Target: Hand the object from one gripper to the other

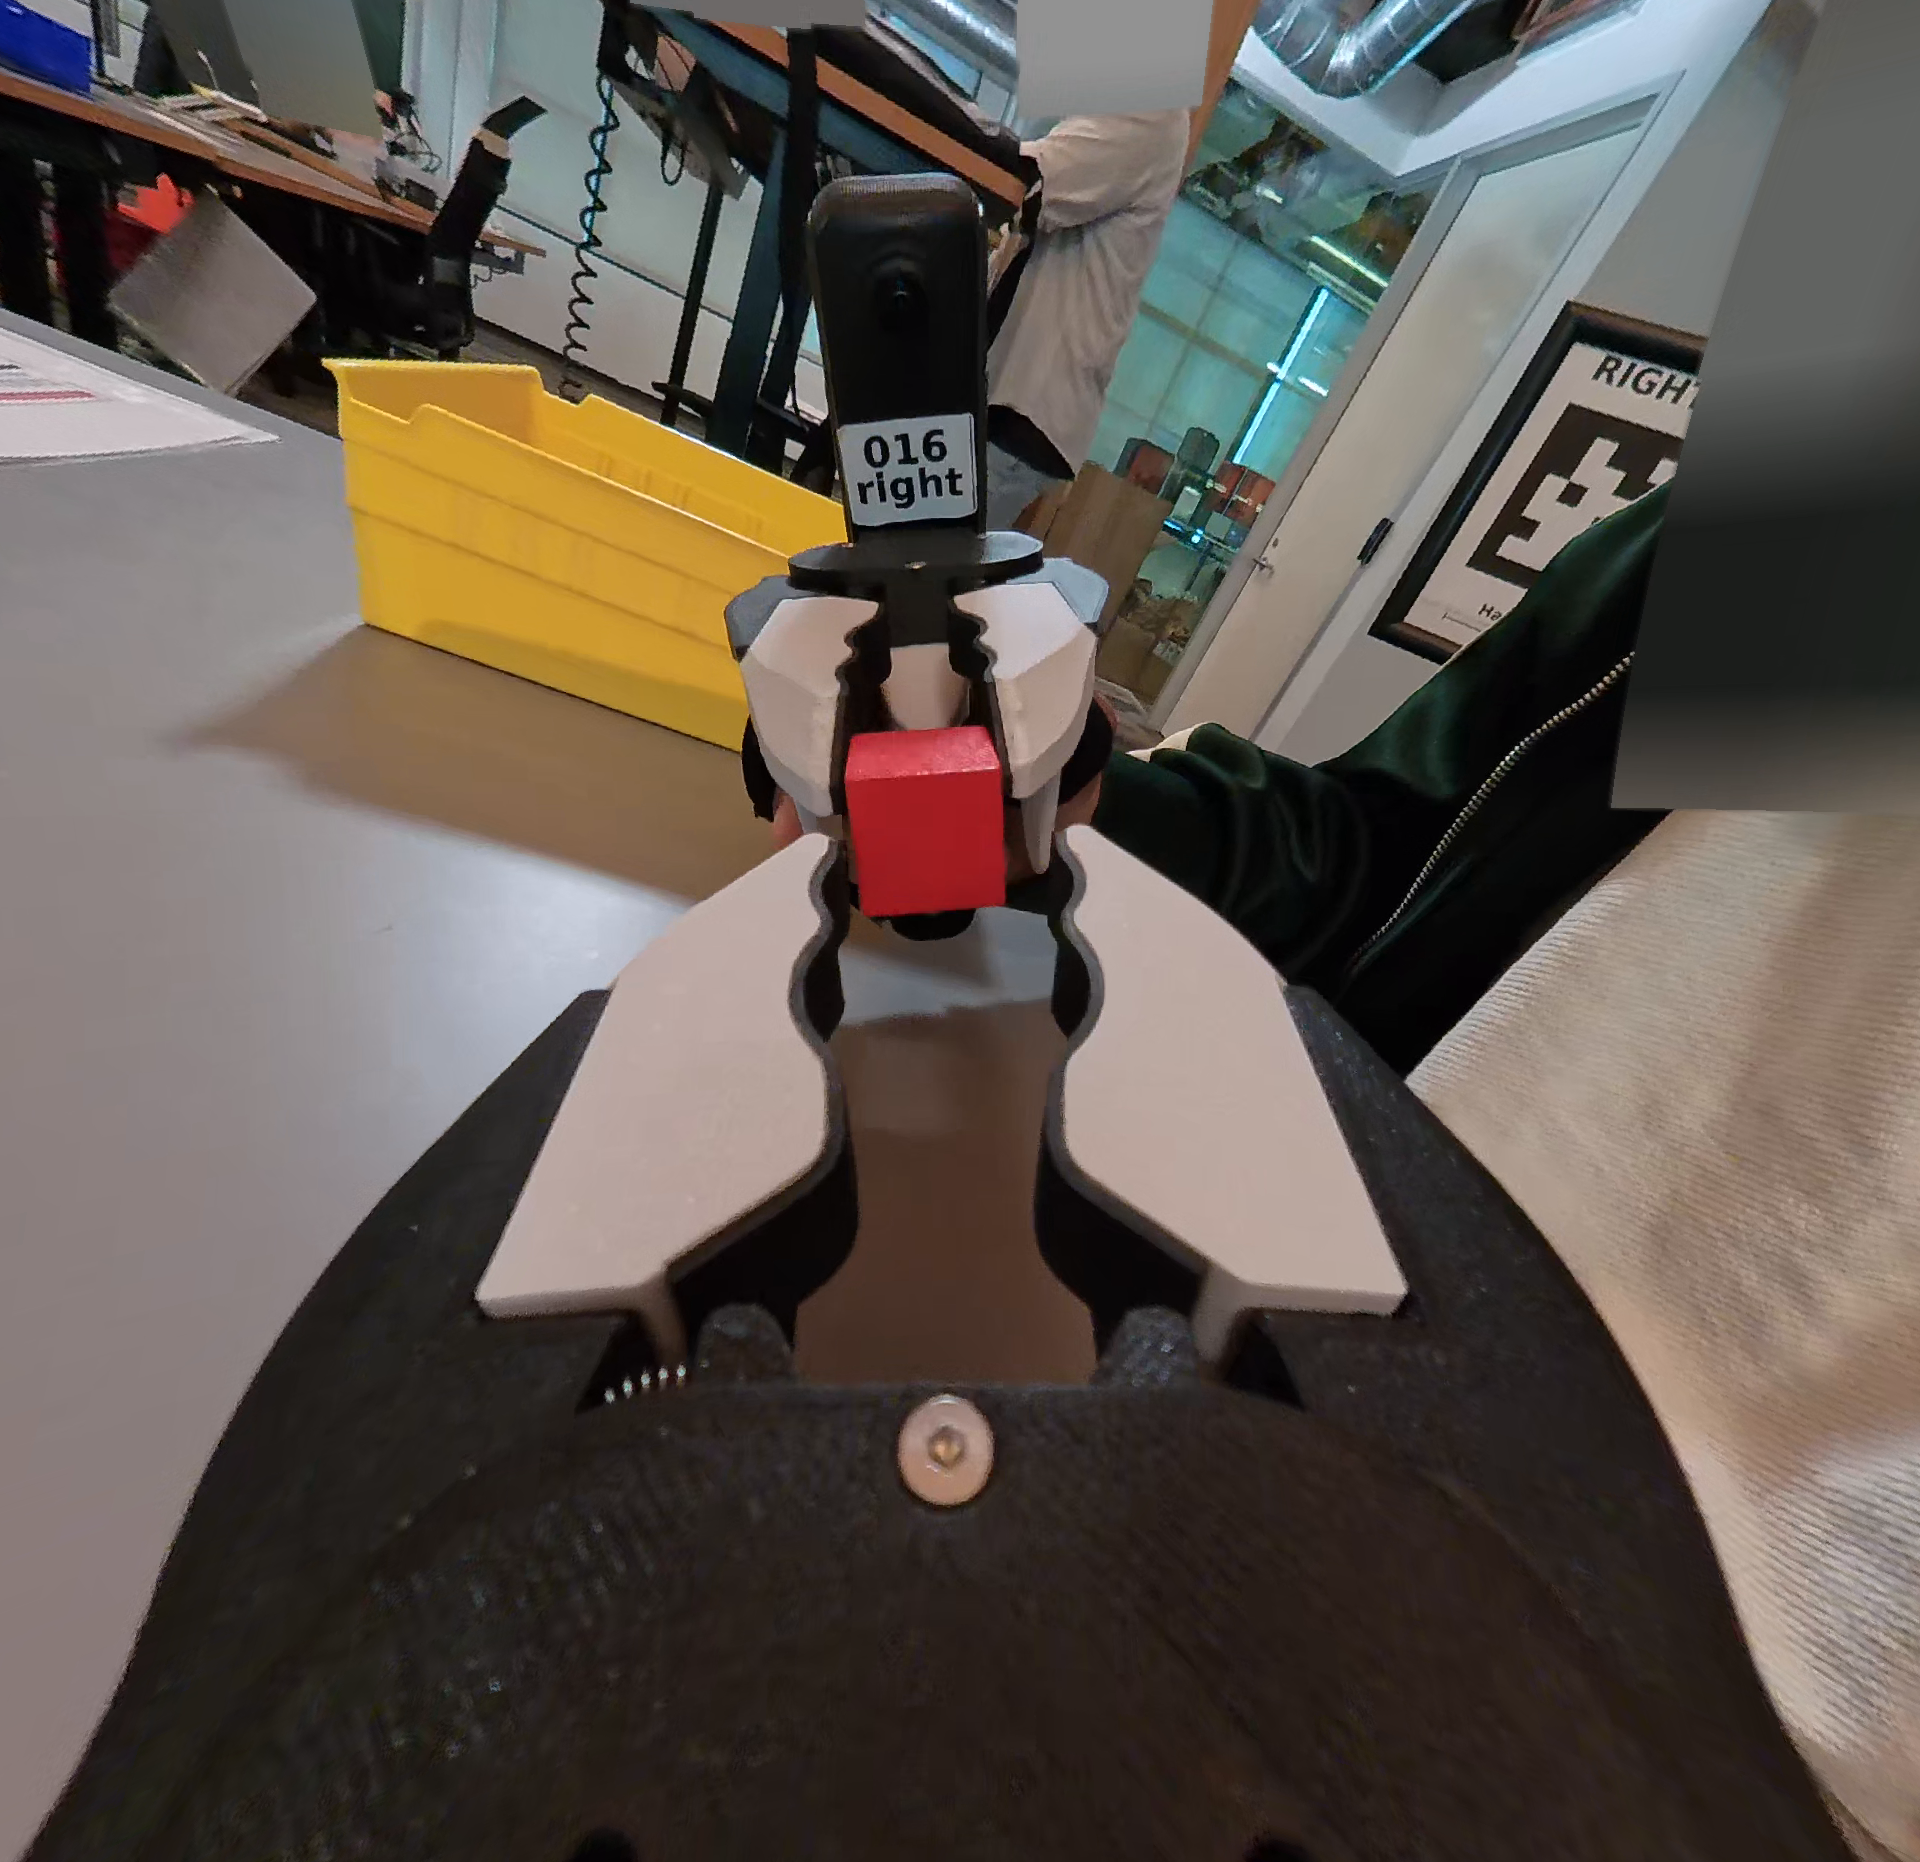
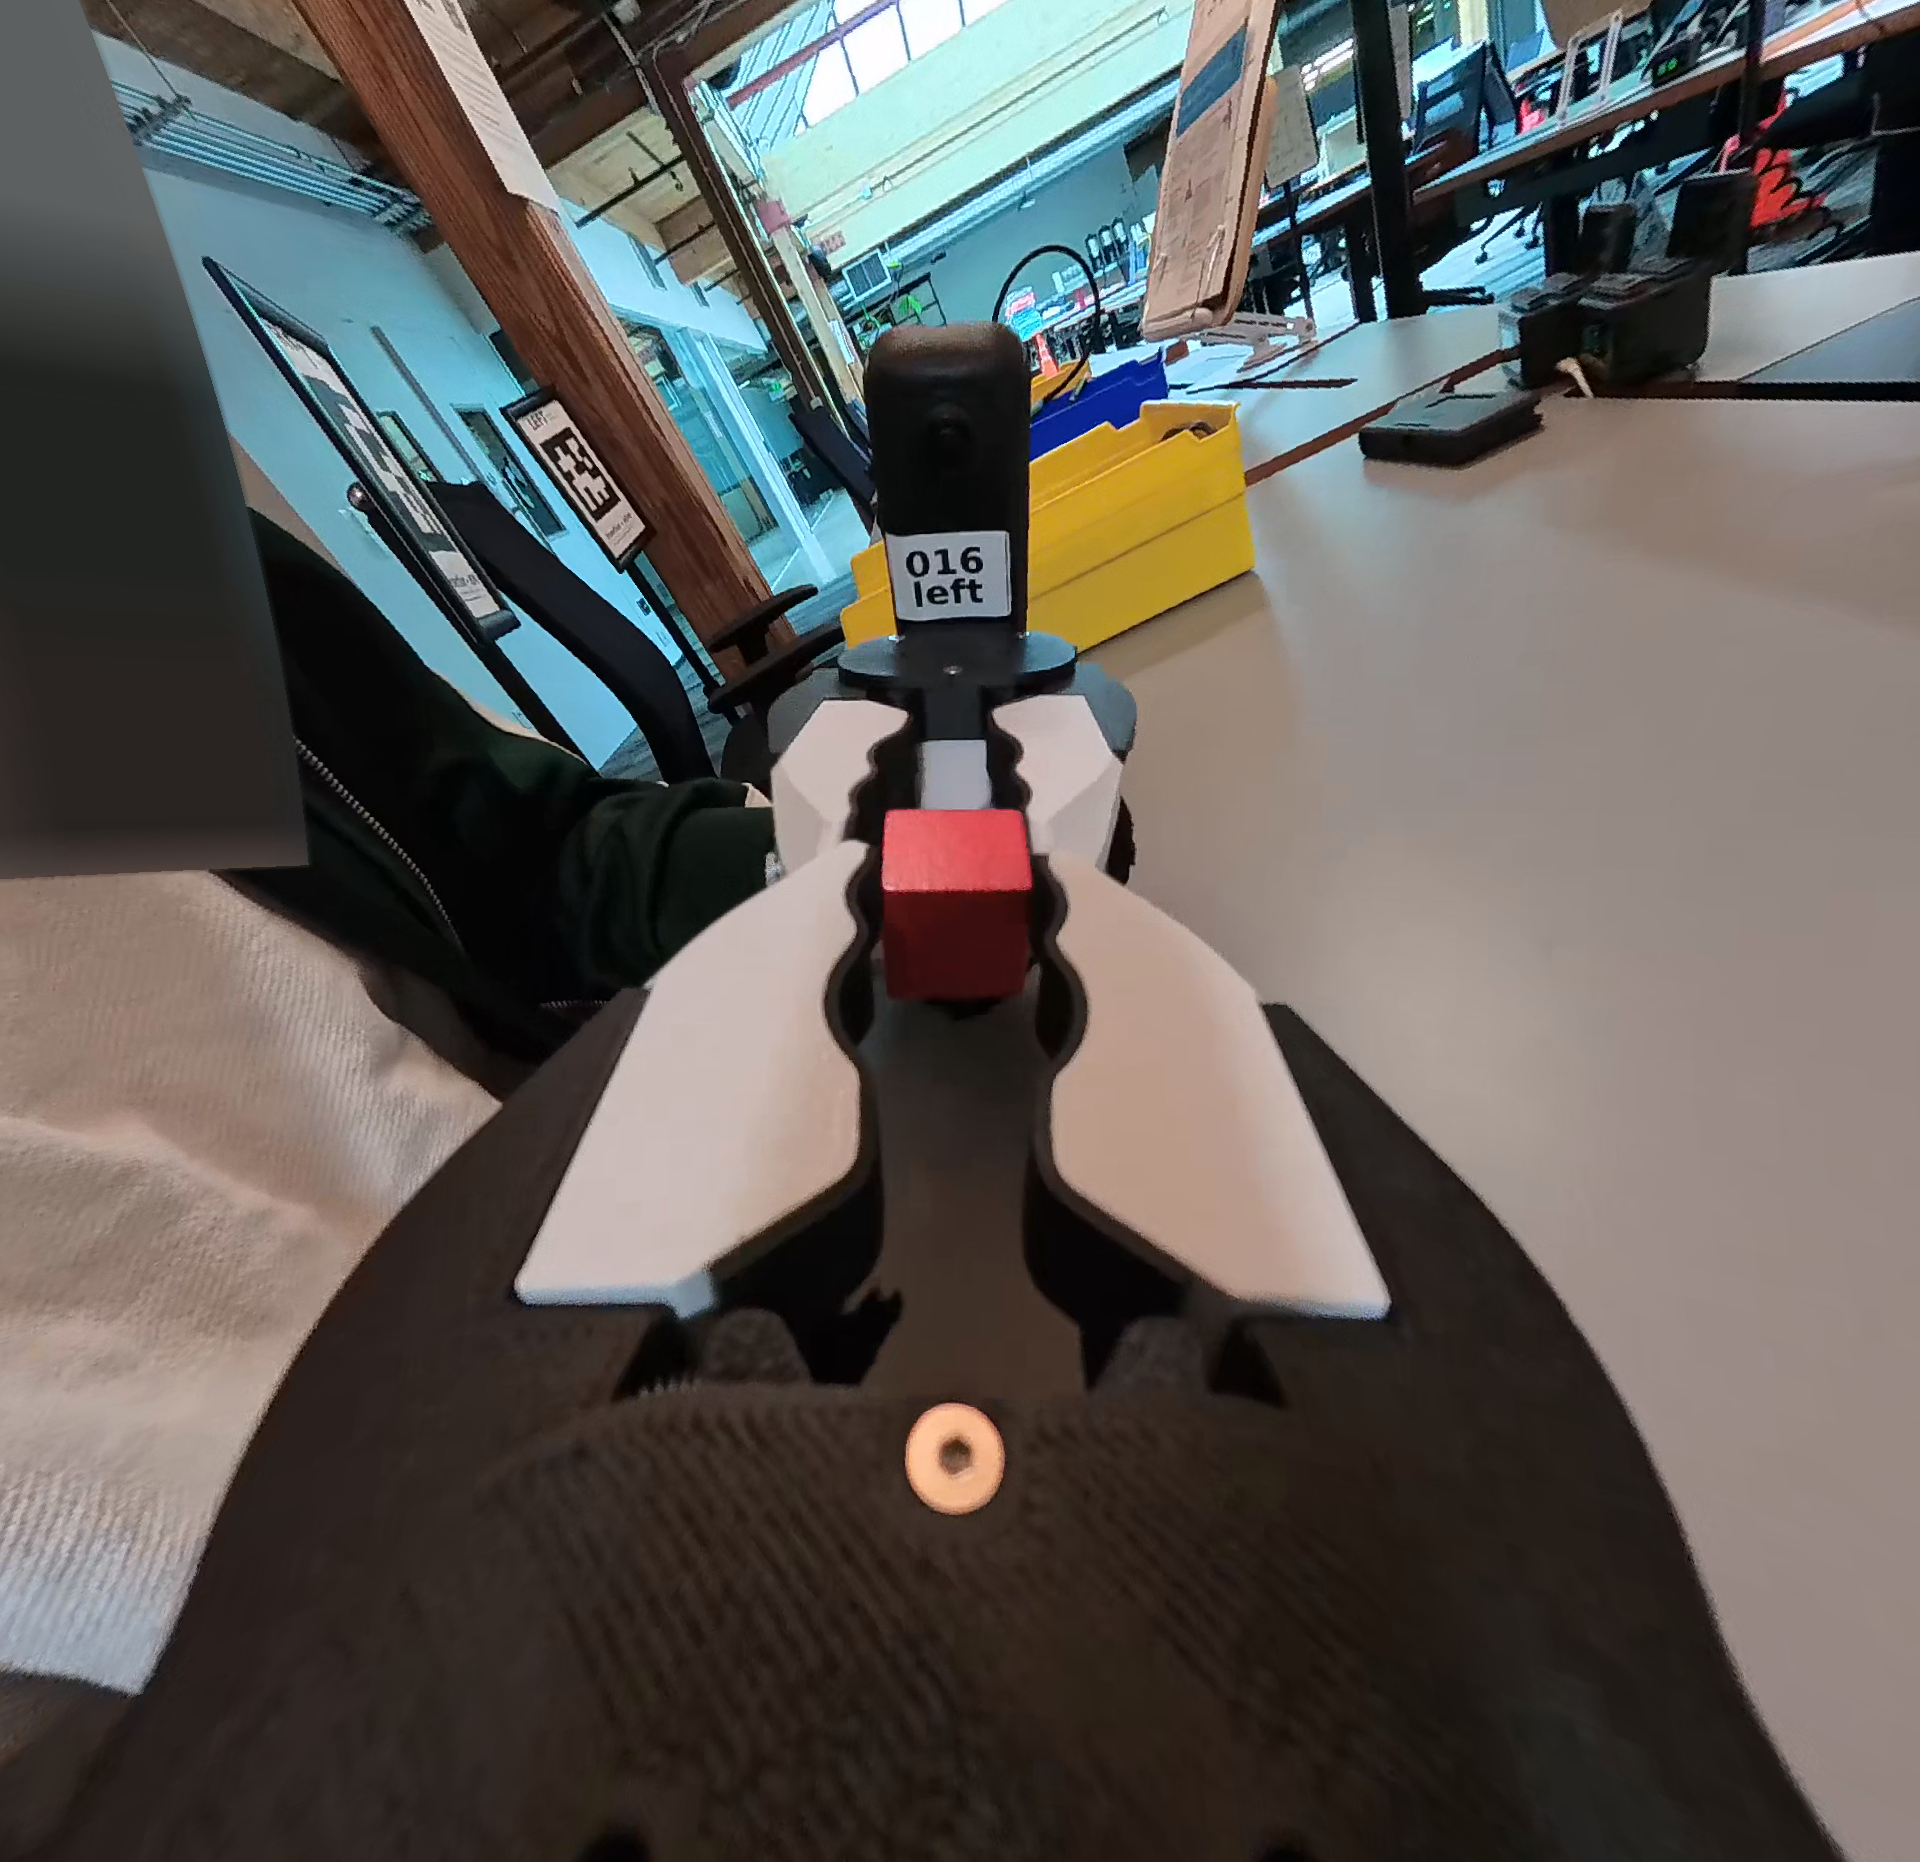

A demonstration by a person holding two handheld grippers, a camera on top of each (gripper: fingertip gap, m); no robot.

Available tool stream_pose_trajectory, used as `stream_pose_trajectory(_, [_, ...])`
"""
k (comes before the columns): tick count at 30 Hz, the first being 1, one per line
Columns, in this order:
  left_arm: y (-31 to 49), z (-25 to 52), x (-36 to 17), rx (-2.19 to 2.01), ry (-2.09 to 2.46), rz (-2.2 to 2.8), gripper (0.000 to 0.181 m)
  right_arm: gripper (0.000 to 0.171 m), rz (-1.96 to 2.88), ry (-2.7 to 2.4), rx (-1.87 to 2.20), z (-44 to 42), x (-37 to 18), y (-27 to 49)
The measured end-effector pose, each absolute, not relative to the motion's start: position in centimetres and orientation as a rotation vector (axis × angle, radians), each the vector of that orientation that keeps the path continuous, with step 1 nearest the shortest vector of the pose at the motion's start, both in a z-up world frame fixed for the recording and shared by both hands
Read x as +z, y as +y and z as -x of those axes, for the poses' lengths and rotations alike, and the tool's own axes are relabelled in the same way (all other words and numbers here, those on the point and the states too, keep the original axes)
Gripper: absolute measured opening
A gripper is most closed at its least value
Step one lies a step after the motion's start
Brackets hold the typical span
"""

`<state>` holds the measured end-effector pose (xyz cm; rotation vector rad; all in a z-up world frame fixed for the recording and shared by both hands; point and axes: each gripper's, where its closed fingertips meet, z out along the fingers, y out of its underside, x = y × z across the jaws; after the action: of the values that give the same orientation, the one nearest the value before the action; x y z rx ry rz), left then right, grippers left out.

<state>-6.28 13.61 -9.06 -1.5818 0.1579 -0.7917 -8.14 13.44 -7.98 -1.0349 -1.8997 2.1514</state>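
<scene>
A red cube (image 1: 925, 825) hangs in the air between two grippers that face each other tip to tip above a grey table (image 1: 208, 877). My right gripper (image 2: 956, 877) is shut on the red cube (image 2: 956, 919), with both pads against its sides. In the left wrist view the right gripper (image 1: 925, 773) shows head-on with the cube at its tips. My left gripper (image 1: 945, 867) is open; its fingertips straddle the near end of the cube with a small gap on the right side. The left gripper (image 2: 945, 804) also shows just beyond the cube in the right wrist view.
A yellow bin (image 1: 540, 524) stands on the table behind the grippers; it also shows in the right wrist view (image 2: 1132, 524), with a blue bin (image 2: 1101, 399) behind it. Black devices (image 2: 1444, 430) lie at the far right. A dark green sleeve (image 1: 1351, 825) reaches in. Less than 4 cm separates the two grippers' tips.
</scene>
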Motion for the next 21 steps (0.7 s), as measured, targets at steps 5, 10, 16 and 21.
stream_pose_trajectory(5, [13.8,6.2,-9.7,-0.767,0.163,1.624,0.027,0.028,1.028,-1.925,2.131,8.1,-8.3,13.0])
stream_pose_trajectory(10, [14.0,7.0,-10.2,-0.776,0.098,1.653,0.027,0.052,0.962,-1.789,2.074,9.1,-7.8,14.0])
stream_pose_trajectory(16, [14.0,8.7,-10.4,-1.091,-0.178,1.587,0.027,0.069,0.731,-1.679,1.757,9.5,-6.7,15.3])
stream_pose_trajectory(21, [13.6,8.8,-10.2,-1.314,-0.276,1.520,0.027,0.056,0.584,-1.848,1.449,9.8,-9.5,13.7])
